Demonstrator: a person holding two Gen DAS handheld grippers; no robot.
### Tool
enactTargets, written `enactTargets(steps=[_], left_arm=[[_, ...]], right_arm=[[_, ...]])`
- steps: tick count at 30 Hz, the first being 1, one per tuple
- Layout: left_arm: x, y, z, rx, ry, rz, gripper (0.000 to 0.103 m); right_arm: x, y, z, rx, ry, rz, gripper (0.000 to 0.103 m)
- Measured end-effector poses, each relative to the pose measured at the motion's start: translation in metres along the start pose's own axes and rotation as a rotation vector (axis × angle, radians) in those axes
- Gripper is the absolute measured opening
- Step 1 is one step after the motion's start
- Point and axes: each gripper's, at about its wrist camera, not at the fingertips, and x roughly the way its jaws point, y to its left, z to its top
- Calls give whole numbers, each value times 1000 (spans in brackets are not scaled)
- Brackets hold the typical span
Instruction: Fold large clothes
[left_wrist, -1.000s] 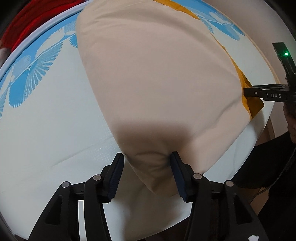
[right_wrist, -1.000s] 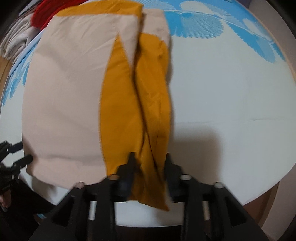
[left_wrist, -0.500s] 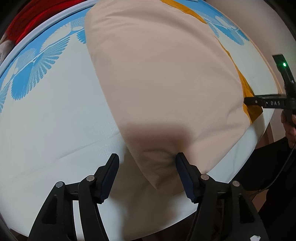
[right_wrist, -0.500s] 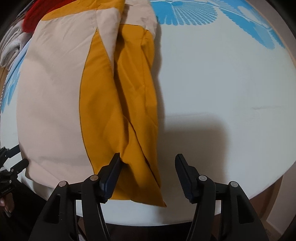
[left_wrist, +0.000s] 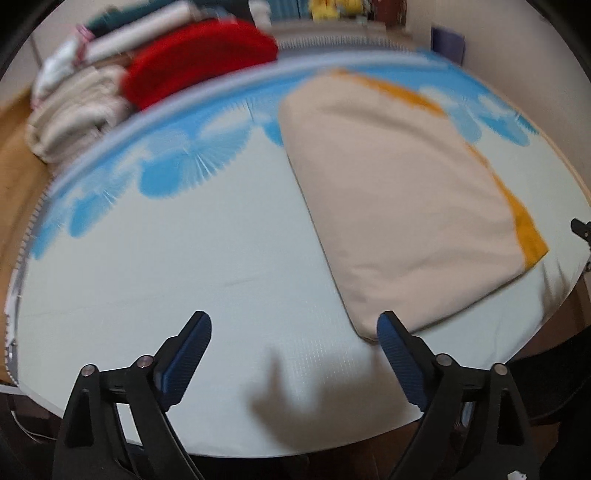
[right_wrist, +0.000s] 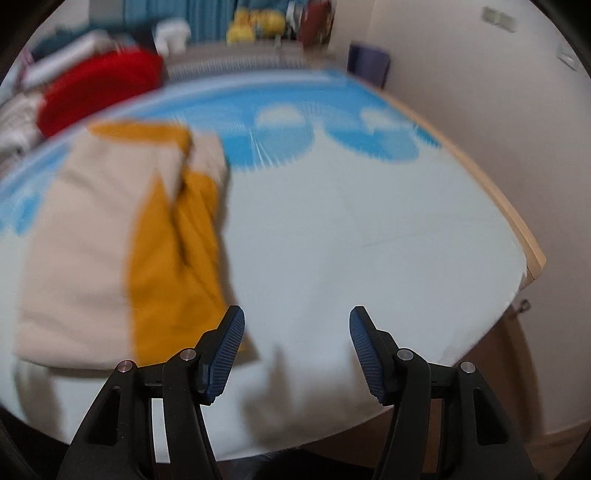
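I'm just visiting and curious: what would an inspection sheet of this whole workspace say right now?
Surface: white sheet with blue fan pattern over a wood-edged platform.
Job's things: beige and mustard garment lies folded flat on the sheet, touched by neither gripper.
Clutter: red cloth and cream folded laundry piled beyond the far edge.
Grippers: left gripper jaws opening, nothing between them; right gripper open, empty, beside the garment's mustard edge.
Cables: nothing seen.
Surroundings: pale wall, shelf with yellow toys, blurred.
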Motion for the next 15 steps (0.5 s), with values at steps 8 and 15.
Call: enactTargets(steps=[8,15], left_arm=[[-67,-25,-54,-155,-171,-30,97],[-110,-47,-66,-169,-185,-75,98]], right_arm=[[-97,32,-39,13,-180,161,76],[-148,65,-56,8,-223,172,86]])
